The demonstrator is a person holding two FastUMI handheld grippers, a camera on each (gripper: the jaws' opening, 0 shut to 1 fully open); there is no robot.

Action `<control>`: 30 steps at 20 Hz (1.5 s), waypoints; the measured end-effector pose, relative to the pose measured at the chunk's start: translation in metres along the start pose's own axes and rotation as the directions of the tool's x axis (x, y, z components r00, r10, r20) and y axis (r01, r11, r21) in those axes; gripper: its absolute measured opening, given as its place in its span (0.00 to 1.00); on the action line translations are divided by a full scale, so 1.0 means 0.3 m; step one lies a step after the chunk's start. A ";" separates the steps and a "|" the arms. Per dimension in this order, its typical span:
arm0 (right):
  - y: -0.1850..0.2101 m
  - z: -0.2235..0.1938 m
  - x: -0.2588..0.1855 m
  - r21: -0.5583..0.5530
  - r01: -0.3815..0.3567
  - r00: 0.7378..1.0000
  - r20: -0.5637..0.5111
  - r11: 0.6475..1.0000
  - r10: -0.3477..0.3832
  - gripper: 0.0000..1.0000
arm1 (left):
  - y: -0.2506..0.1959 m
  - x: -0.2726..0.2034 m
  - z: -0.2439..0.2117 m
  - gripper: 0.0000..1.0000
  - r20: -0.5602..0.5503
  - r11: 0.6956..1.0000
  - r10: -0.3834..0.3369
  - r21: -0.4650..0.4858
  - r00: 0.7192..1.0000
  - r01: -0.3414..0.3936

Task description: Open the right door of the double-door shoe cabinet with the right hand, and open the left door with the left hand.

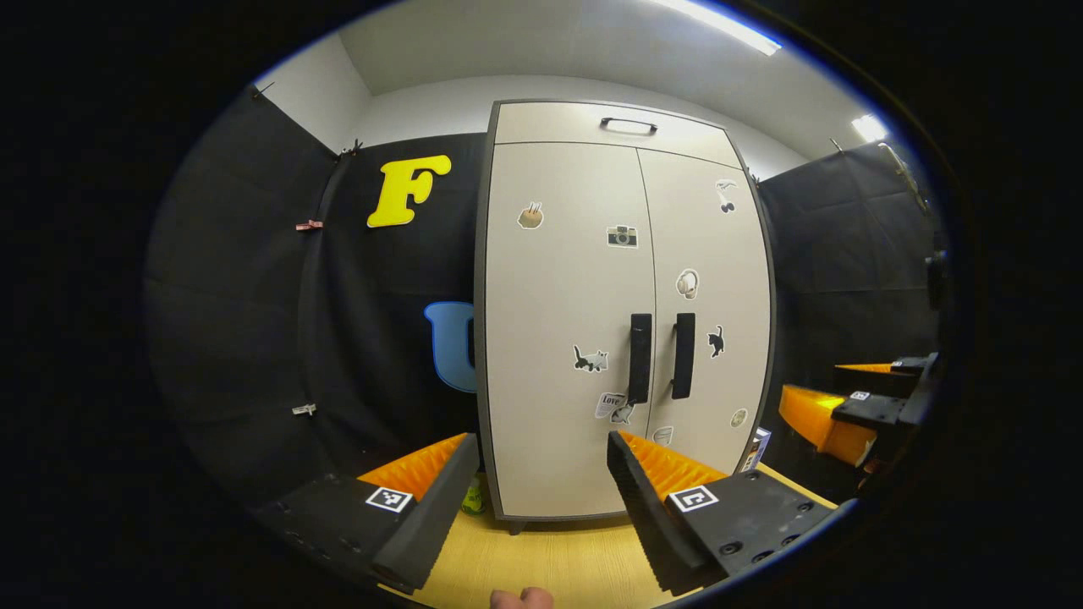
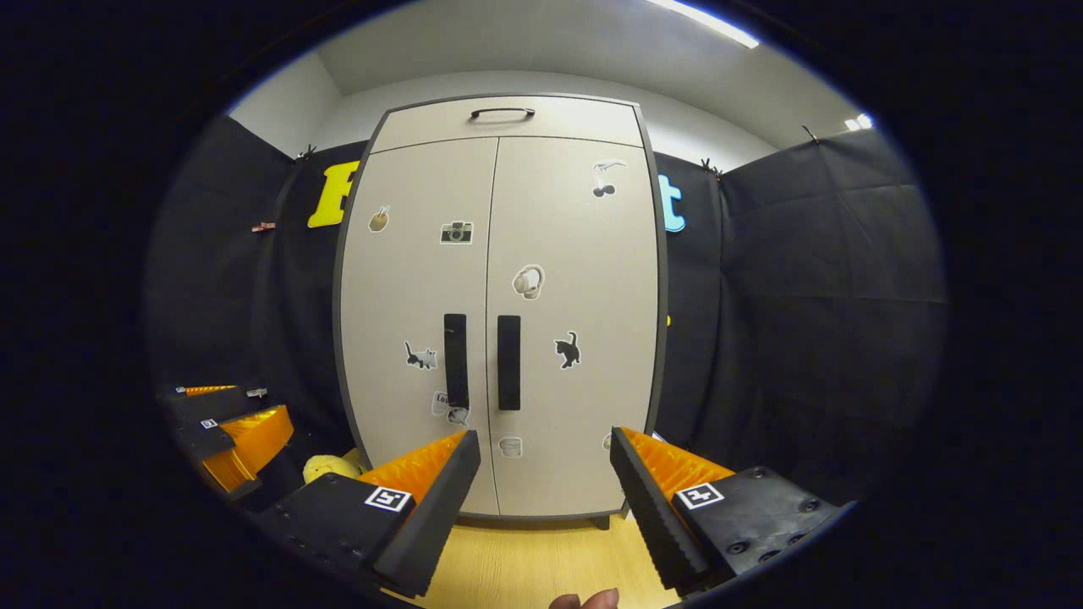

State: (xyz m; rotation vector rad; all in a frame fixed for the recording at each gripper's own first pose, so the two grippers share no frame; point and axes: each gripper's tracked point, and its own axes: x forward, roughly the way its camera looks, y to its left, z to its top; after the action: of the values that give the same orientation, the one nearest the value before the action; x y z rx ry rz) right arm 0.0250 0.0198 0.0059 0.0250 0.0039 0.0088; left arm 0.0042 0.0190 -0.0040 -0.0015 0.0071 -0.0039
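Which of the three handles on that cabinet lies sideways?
The top handle, a thin horizontal bar on the upper panel; the left door handle and right door handle stand upright.

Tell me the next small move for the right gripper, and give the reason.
Probably ease the right gripper forward and up toward the right door handle. Both cabinet doors look shut, the gripper is open and short of the cabinet, and the handle sits above and between its fingers.

Both views near, facing the shared shoe cabinet (image 1: pixel 622 313) front.
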 end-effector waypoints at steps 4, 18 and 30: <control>0.048 0.033 0.151 -0.013 -0.029 1.000 0.004 1.000 0.029 0.97 | 0.009 0.030 -0.005 0.94 -0.003 1.000 -0.008 0.007 1.000 0.008; 0.147 -0.023 0.669 0.044 -0.020 1.000 -0.020 0.999 0.021 0.98 | 0.080 0.091 -0.030 0.94 -0.010 1.000 0.009 -0.001 1.000 -0.009; 0.161 -0.066 0.732 0.029 0.003 0.998 -0.058 1.000 -0.001 0.27 | 0.089 0.101 -0.060 0.94 -0.031 1.000 0.008 -0.022 0.999 -0.008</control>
State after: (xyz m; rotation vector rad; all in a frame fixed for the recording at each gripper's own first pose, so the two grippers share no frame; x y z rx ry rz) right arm 0.2440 0.0704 -0.0137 0.0542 0.0625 0.0078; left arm 0.0345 0.0454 -0.0224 -0.0234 0.0384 0.0042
